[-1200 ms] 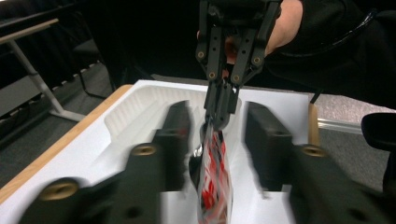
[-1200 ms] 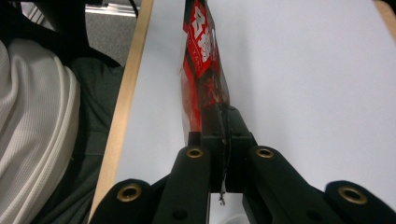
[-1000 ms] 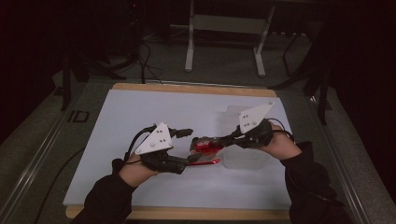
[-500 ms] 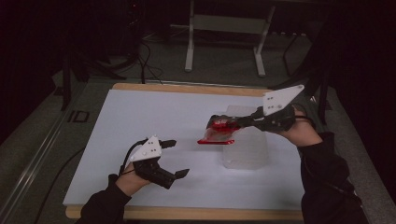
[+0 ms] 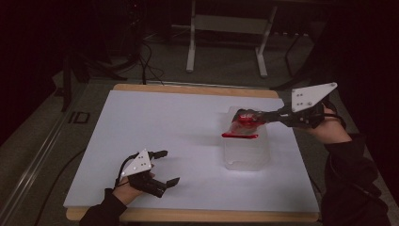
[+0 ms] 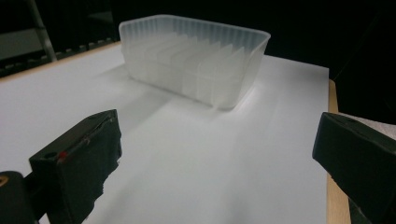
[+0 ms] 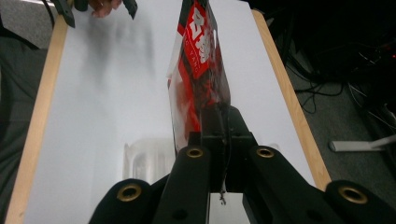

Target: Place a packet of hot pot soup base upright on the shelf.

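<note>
One red packet (image 5: 242, 126) is hanging from the right gripper (image 5: 249, 117), whose jaws are clenching on the packet's top edge; in the right gripper view the same packet (image 7: 198, 70) is showing red print and clear film, pinched between the pressed-together jaws. The packet is hovering right above one translucent ribbed container (image 5: 246, 143), which is sitting on the desk (image 5: 164, 117) near its right edge, toward the middle of that edge. The left gripper (image 5: 167, 167) is resting low near the desk's front-left corner, well apart from the container, its jaws released after just opening, nothing between them. In the left gripper view the container (image 6: 196, 60) is standing beyond the two spread jaws. Count: one packet, one container, two grippers.
</note>
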Demonstrator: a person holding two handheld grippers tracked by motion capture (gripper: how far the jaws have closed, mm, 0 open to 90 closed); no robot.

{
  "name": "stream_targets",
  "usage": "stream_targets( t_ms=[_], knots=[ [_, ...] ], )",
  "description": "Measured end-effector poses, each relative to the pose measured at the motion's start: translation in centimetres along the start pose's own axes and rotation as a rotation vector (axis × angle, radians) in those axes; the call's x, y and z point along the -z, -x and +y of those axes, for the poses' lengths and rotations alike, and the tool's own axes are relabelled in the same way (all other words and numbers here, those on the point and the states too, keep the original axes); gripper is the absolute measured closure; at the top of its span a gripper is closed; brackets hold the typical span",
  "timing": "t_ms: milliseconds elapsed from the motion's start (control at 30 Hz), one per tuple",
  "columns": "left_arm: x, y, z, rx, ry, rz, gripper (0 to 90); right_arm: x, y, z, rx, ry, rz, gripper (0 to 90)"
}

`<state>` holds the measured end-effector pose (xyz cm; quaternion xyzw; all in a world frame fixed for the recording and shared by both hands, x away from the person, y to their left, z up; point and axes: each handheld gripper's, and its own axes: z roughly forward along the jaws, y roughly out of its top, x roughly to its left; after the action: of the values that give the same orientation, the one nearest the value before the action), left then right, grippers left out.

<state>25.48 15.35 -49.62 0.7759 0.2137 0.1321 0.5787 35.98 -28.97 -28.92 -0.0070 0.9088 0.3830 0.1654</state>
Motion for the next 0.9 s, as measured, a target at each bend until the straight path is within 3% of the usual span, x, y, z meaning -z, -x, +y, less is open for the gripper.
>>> stream_targets(
  t_ms=[200,367,533,900],
  knots=[
    [-0.3,0.0,-0.5,-0.018,-0.029,-0.006,1.7,-0.4,-0.1,-2.2,-0.025,-0.012,0.011,90.0],
    [-0.4,-0.1,-0.7,-0.006,-0.027,-0.009,1.7,-1.4,-0.4,-4.1,-0.037,-0.023,0.036,90.0],
    [-0.2,-0.3,-0.7,0.005,-0.022,-0.004,1.7,-2.3,-0.5,-5.7,-0.043,-0.025,0.031,90.0],
    [-0.5,-0.3,-0.9,0.017,-0.031,-0.021,1.7,-4.2,-0.6,-7.5,-0.068,-0.081,0.061,90.0]
  ],
)
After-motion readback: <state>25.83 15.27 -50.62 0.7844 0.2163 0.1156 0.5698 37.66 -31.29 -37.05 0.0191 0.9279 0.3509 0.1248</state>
